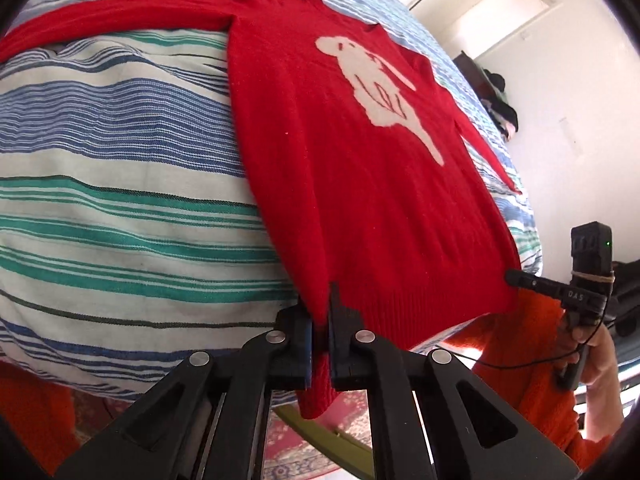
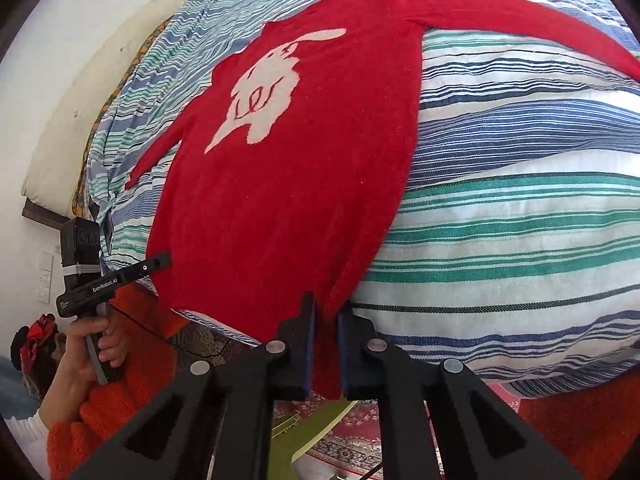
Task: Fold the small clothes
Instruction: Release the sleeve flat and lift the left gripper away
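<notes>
A small red knit sweater (image 1: 360, 184) with a white animal figure lies flat, front up, on a striped bed cover (image 1: 120, 208), sleeves spread to both sides. My left gripper (image 1: 320, 312) is shut on the left corner of the sweater's hem at the near bed edge. My right gripper (image 2: 326, 320) is shut on the right hem corner of the sweater (image 2: 288, 200). The right gripper also shows in the left wrist view (image 1: 516, 278) at the other hem corner, and the left gripper shows in the right wrist view (image 2: 160, 260).
The striped cover (image 2: 520, 216) bulges over a soft duvet. A white wall (image 1: 580, 100) stands beyond the bed, with dark clothes (image 1: 500, 100) heaped by it. A patterned red rug (image 2: 352, 440) lies on the floor below the bed edge.
</notes>
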A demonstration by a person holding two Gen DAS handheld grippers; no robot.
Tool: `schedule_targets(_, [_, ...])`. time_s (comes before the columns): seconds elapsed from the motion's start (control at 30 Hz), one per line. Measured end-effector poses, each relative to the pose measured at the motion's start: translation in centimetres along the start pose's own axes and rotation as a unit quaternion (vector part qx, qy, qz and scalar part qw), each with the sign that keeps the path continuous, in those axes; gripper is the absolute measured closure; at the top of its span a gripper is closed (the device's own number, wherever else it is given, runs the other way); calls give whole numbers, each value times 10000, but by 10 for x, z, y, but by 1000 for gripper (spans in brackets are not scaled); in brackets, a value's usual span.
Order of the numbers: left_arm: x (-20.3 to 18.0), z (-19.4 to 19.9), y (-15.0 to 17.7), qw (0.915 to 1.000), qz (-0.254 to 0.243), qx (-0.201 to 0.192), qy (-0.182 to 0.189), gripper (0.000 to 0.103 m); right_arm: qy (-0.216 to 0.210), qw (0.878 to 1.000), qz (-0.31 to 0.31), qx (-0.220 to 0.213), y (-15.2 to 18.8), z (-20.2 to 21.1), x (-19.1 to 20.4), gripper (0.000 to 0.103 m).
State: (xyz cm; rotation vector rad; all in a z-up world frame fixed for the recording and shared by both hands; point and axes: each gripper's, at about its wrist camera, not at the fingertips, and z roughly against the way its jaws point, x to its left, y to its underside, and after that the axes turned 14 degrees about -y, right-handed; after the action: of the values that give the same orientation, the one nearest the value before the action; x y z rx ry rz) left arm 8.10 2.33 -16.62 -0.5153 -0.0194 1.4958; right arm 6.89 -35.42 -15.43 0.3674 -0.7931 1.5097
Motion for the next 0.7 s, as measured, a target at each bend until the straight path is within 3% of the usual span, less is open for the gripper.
schedule_targets(0.13, [6,-4,9,9996,47,119,-261,98,361,9985,-380,-129,10,14,-8,94])
schedule_targets(0.2, [5,-5,7,9985,-39,121,-534,88,583,9972,-450,-110,13,6,-10,92])
schedule_targets(0.23, [4,1,5,9980,-67,8,-630,85,726,9963,-441,-139,12,5,-9,85])
schedule_targets(0.27, [2,9,5,9974,-74,-180,-701,70,890,9951,-377,-191,12,6,-4,78])
schedule_targets(0.3, [1,22,6,9963,-64,-429,-735,46,1104,9932,-243,-263,13,8,3,59])
schedule_targets(0.33, [1,37,7,9941,-36,-747,-779,33,1328,9903,-73,-400,14,14,11,43])
schedule_targets(0.37, [1,51,8,9900,14,-1098,-881,17,1492,9867,78,-635,18,25,19,42])
schedule_targets(0.4, [2,65,9,9851,70,-1413,-978,12,1596,9828,204,-907,20,37,28,42])
schedule_targets(0.5, [3,91,8,9718,283,-1974,-1257,11,1891,9617,592,-1896,28,78,61,40])
schedule_targets(0.53, [3,97,7,9679,337,-2061,-1400,11,1908,9534,751,-2215,30,90,74,33])
schedule_targets(0.63, [-10,114,-1,9557,262,-2187,-1952,11,1797,9284,1304,-2979,36,118,117,21])
schedule_targets(0.7, [-22,131,-3,9452,201,-2359,-2248,11,1642,9147,1679,-3288,36,127,145,19])
